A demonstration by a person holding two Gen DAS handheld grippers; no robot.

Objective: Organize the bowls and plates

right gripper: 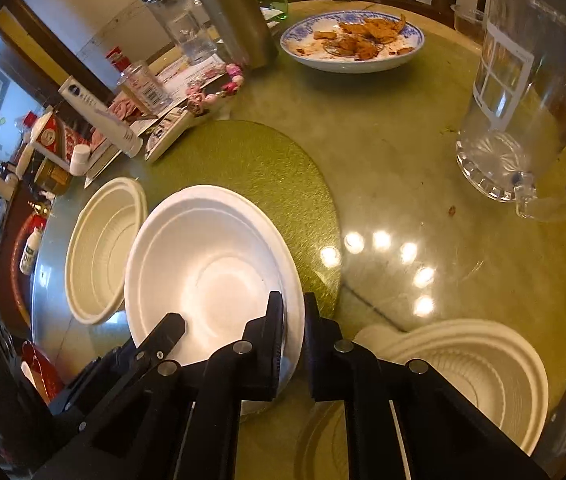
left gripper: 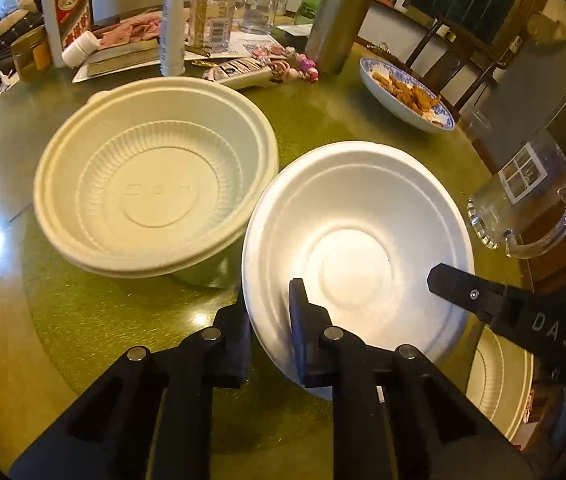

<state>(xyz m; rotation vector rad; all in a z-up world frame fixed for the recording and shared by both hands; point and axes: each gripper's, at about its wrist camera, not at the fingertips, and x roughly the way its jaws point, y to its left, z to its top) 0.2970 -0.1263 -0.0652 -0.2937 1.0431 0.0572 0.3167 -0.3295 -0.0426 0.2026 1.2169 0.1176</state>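
White foam bowl (left gripper: 357, 248) sits between 2 cream bowls (left gripper: 155, 192), both grippers, left (left gripper: 271, 320) and right (right gripper: 294, 320), clenched on opposite rim edges; lifting level should avoid flexing it.

Setting: home dining room.
My view takes in a round glass-topped table (right gripper: 423, 152) crowded with a liquor bottle (left gripper: 211, 16), steel flask (left gripper: 339, 16), glass mug (right gripper: 523, 120), leftover food plate (right gripper: 353, 42); wooden chairs (left gripper: 463, 60) behind.
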